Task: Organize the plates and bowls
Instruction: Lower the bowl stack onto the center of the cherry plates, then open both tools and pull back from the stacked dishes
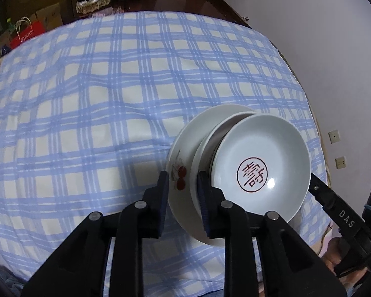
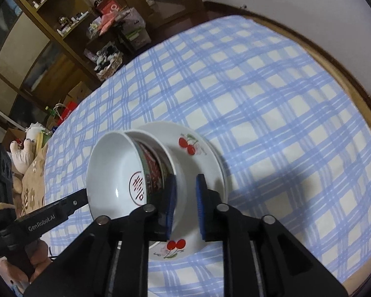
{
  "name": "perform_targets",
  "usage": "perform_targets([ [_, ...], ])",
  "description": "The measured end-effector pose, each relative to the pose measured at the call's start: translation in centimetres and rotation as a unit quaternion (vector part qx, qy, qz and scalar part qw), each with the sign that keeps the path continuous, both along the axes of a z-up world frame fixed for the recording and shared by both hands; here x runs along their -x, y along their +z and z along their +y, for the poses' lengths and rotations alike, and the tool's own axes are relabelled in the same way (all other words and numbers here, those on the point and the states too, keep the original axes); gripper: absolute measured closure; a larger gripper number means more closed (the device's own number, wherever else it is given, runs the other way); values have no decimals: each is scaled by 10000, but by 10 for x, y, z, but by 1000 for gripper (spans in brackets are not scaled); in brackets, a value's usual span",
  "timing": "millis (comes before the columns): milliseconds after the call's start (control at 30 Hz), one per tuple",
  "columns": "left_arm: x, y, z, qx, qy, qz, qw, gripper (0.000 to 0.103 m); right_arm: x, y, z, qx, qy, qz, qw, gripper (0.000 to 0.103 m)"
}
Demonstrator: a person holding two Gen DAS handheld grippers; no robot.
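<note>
While left gripper (image 1: 183, 198) is kept part-spread, rims of cherry plate (image 1: 185, 136) and white bowl (image 1: 200, 158) are straddled by pads. Actual pinch can't be told tbh. Same deal with right gripper (image 2: 186, 204): white bowl wall sits between blue pads, squeeze can't be told either. Red-seal bowl (image 1: 259, 148) is seen tilted, leaning inside white bowl. White bowl is nested on cherry plate. Whole stack is parked on blue checked tablecloth (image 1: 111, 99), near side, toward wall.
</note>
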State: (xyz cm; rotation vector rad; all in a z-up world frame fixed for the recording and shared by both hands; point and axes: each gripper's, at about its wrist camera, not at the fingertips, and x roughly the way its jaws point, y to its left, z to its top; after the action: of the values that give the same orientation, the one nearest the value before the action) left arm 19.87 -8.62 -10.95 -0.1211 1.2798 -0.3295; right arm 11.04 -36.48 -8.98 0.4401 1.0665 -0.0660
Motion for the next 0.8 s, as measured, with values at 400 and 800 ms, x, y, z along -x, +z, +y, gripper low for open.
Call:
perform_targets([
  [400, 12, 40, 11, -671, 114, -840, 9941, 48, 14, 18, -4, 338, -113, -166, 9992, 63],
  [800, 72, 85, 39, -860, 371, -1586, 9829, 11, 59, 72, 14, 648, 239, -1060, 9920, 18],
])
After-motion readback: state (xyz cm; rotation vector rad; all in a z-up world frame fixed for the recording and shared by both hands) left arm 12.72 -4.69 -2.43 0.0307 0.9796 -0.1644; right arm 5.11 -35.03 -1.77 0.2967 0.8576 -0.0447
